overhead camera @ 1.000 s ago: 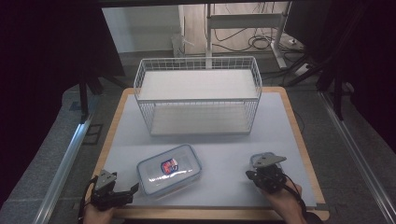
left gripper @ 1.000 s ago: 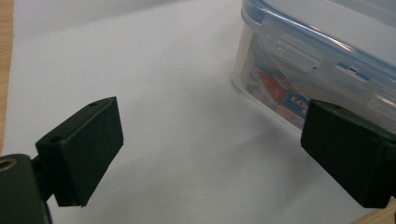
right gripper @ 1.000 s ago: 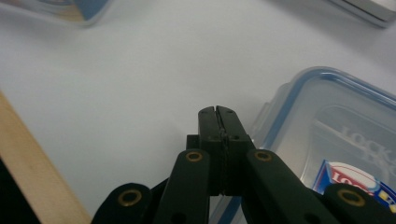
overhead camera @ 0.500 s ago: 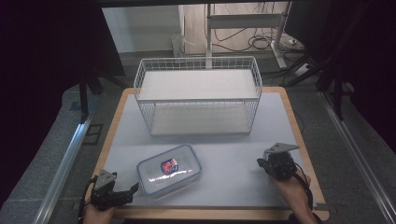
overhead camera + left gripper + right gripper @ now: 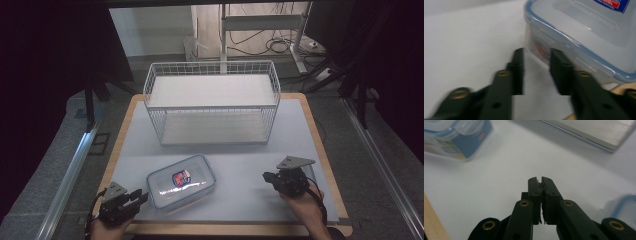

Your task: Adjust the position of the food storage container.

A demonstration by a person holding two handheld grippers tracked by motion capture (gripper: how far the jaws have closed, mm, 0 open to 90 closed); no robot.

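A clear plastic container [image 5: 181, 182] with a blue-rimmed lid and a small label lies flat on the white mat near the front, left of centre. My left gripper [image 5: 141, 196] sits just left of it at the front edge. Its jaws are open, and in the left gripper view [image 5: 536, 53] the container's [image 5: 579, 30] side wall is close ahead, to the right. My right gripper [image 5: 266, 177] rests on the mat to the right of the container, pointing left. Its jaws [image 5: 540, 180] are shut with nothing between them, and the container [image 5: 456, 137] is farther off at upper left.
A white wire basket [image 5: 212, 100] with a flat white shelf stands at the back middle of the mat [image 5: 250, 160]. A wooden border [image 5: 320, 145] frames the mat. Dark stands and cables lie on the floor beyond the table.
My right gripper shifted a little right and away, then came back left toward the container. The left gripper and the container have stayed put.
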